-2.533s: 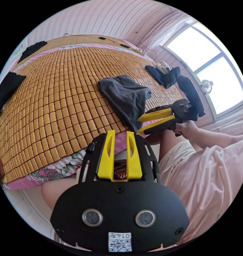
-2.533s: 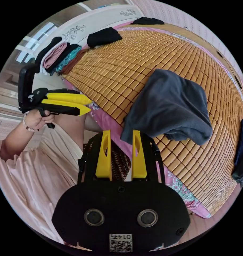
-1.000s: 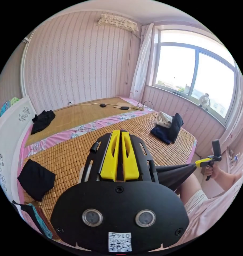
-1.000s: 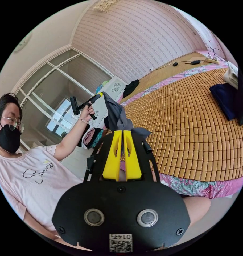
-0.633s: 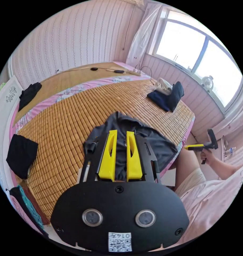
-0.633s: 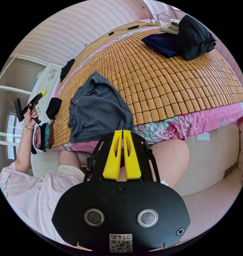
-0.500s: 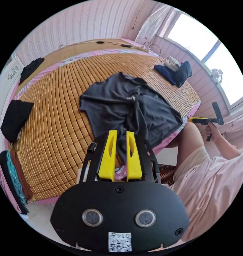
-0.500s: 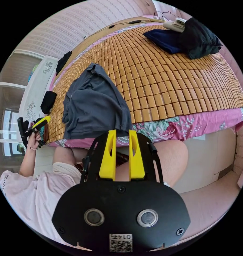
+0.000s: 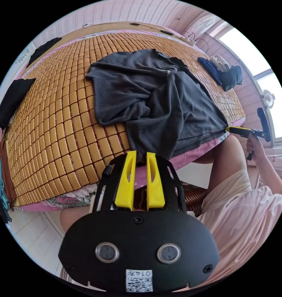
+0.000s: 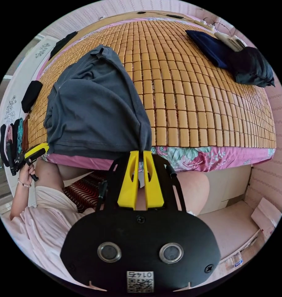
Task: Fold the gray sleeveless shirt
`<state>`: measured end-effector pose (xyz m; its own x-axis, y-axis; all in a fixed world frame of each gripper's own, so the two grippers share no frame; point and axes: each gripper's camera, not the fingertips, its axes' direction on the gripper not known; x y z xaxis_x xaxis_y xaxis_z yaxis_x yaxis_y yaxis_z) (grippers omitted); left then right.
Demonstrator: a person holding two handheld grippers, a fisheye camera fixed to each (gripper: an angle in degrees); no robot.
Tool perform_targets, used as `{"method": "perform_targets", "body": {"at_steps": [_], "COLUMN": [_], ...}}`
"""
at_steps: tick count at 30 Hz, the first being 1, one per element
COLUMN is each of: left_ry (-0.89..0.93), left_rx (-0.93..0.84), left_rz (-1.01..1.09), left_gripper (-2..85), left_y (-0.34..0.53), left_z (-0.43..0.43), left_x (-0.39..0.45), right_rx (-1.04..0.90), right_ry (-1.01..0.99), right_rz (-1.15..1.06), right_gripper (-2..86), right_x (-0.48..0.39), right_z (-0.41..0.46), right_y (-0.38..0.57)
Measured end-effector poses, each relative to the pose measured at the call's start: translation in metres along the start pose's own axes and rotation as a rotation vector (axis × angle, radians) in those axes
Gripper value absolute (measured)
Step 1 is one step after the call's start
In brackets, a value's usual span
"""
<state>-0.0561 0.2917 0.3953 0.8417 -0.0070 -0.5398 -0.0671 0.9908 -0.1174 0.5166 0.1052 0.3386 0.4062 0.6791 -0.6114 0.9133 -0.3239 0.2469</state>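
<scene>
Left gripper (image 9: 140,161): jaws parted, empty, just short of gray shirt (image 9: 153,96) hem; right gripper (image 10: 140,158): jaws nearly closed at hem corner, grip uncertain. Shirt: likely soft, light, limp; best taken at hem corners nearest jaws.

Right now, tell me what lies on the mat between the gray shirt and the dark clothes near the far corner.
Nothing: in the right gripper view, bare bamboo mat separates the gray shirt from the dark clothes.
</scene>
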Motion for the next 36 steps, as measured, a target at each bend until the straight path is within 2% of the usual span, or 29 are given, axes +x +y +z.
{"method": "perform_targets", "body": {"at_steps": [5, 9, 13, 15, 18, 22, 26, 30, 34, 36], "left_ry": [-0.049, -0.018, 0.001, 0.008, 0.039, 0.047, -0.008, 0.037, 0.156, 0.223], "left_rx": [-0.004, -0.002, 0.008, 0.017, 0.038, -0.03, -0.086, -0.034, 0.174, 0.308], "left_rz": [0.006, -0.037, -0.07, -0.092, -0.115, -0.106, -0.01, -0.012, -0.029, -0.021], "left_gripper": [0.4, -0.1, 2.4, 5.1, 7.3, 8.1, 1.3, -0.4, -0.8, -0.9], "left_y": [-0.002, 0.006, 0.016, 0.02, 0.021, 0.009, 0.009, 0.026, 0.06, 0.077], "left_z": [-0.016, -0.03, -0.058, -0.069, -0.083, -0.078, -0.087, -0.117, -0.195, -0.239], "left_x": [0.012, 0.01, 0.015, 0.017, 0.021, 0.036, 0.061, 0.07, 0.071, 0.07], "right_rx": [0.06, 0.009, 0.021, 0.034, 0.053, 0.013, 0.006, 0.067, 0.221, 0.356], "right_ry": [-0.057, -0.011, -0.056, -0.091, -0.118, -0.034, 0.006, -0.215, -0.433, -0.604], "right_rz": [0.06, 0.1, 0.06, 0.023, 0.003, 0.034, 0.008, -0.028, -0.011, -0.03], "right_gripper": [0.7, 0.6, 2.7, 8.1, 11.2, 8.9, 3.8, 1.2, 0.7, 0.6], "right_x": [0.031, 0.048, 0.034, 0.017, 0.0, -0.008, -0.016, -0.009, 0.003, 0.008], "right_z": [-0.041, -0.048, -0.057, -0.062, -0.067, -0.062, -0.093, -0.145, -0.204, -0.248], "right_y": [0.014, 0.019, 0.018, 0.012, 0.004, -0.003, 0.01, 0.036, 0.062, 0.08]}}
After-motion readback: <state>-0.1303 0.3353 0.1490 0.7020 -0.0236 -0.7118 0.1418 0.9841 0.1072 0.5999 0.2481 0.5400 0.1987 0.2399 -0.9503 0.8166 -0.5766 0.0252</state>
